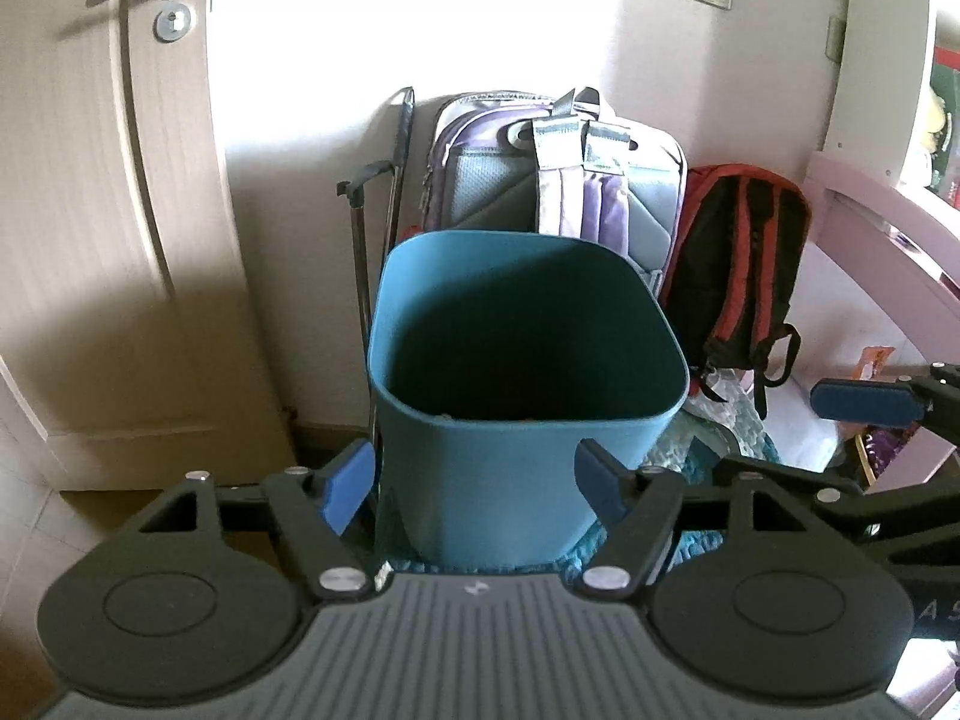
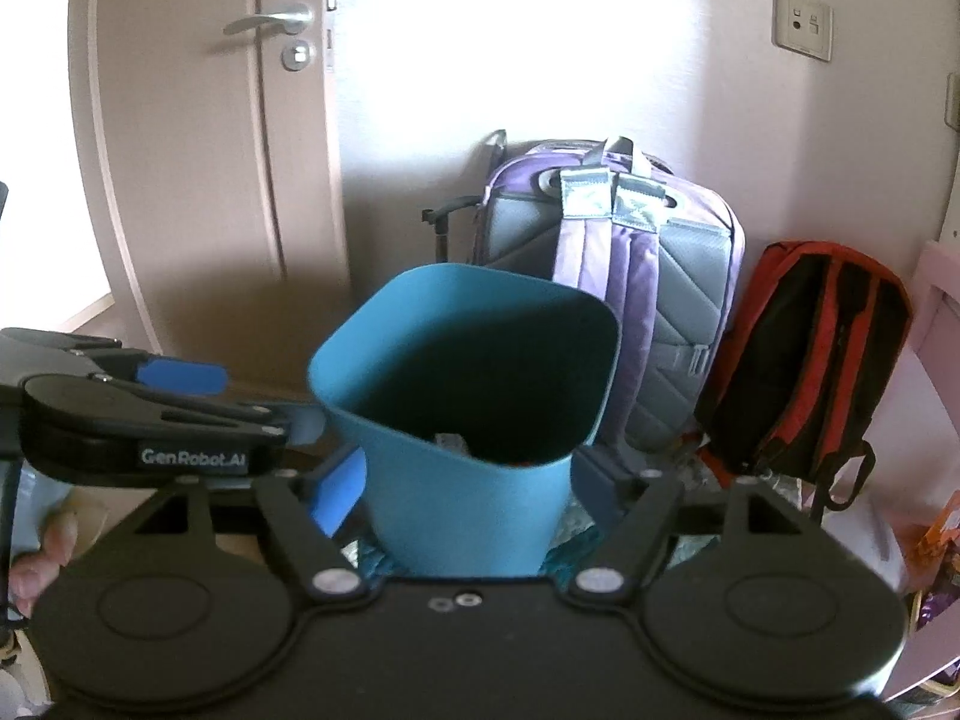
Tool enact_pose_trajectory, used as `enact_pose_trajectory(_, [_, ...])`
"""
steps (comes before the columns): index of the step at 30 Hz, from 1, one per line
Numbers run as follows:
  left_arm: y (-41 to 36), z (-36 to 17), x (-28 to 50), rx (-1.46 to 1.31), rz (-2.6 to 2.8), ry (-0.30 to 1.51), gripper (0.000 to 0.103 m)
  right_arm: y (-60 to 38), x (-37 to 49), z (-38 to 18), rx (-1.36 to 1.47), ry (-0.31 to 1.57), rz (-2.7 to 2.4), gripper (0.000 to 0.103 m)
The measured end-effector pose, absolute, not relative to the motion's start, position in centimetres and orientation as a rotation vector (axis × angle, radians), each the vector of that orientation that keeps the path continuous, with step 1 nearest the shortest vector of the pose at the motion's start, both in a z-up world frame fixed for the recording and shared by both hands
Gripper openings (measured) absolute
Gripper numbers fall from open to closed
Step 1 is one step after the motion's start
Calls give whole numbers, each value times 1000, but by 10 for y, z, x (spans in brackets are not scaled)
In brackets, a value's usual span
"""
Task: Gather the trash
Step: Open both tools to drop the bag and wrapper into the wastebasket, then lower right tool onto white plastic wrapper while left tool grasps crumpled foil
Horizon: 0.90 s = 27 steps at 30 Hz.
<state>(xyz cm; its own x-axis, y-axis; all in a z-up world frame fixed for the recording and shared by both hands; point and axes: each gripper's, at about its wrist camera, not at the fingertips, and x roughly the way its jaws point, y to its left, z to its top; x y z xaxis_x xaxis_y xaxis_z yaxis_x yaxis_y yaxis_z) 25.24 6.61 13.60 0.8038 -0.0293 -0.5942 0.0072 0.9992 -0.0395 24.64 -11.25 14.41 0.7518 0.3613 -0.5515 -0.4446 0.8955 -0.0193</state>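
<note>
Bin (image 1: 528, 420) on mat (image 1: 708, 450); two backpacks (image 1: 558, 180) behind and right-behind it; door (image 1: 108, 210) left.

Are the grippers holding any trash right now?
No. The left gripper and the right gripper are both open and empty, with the blue bin just ahead of them.

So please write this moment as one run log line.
left tongs: open, empty | right tongs: open, empty | blue bin: upright, some trash inside
</note>
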Motion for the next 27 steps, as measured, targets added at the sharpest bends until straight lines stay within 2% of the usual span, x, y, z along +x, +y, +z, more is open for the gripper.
enact_pose_trajectory(2, [69,130,243,-43,-20,637,82,-113,238,141,-149,571,447,78])
enact_pose_trajectory(12, [76,71,211,-69,-43,693,89,-120,216,91,-140,625,473,94])
enact_pose_trajectory(14, [80,56,210,-100,-59,709,96,-120,214,76,-146,643,498,97])
enact_pose_trajectory(16, [85,40,210,-139,-59,729,99,-120,212,62,-158,650,507,99])
enact_pose_trajectory(27, [149,-67,242,-228,28,885,99,-108,227,-51,-126,805,571,100])
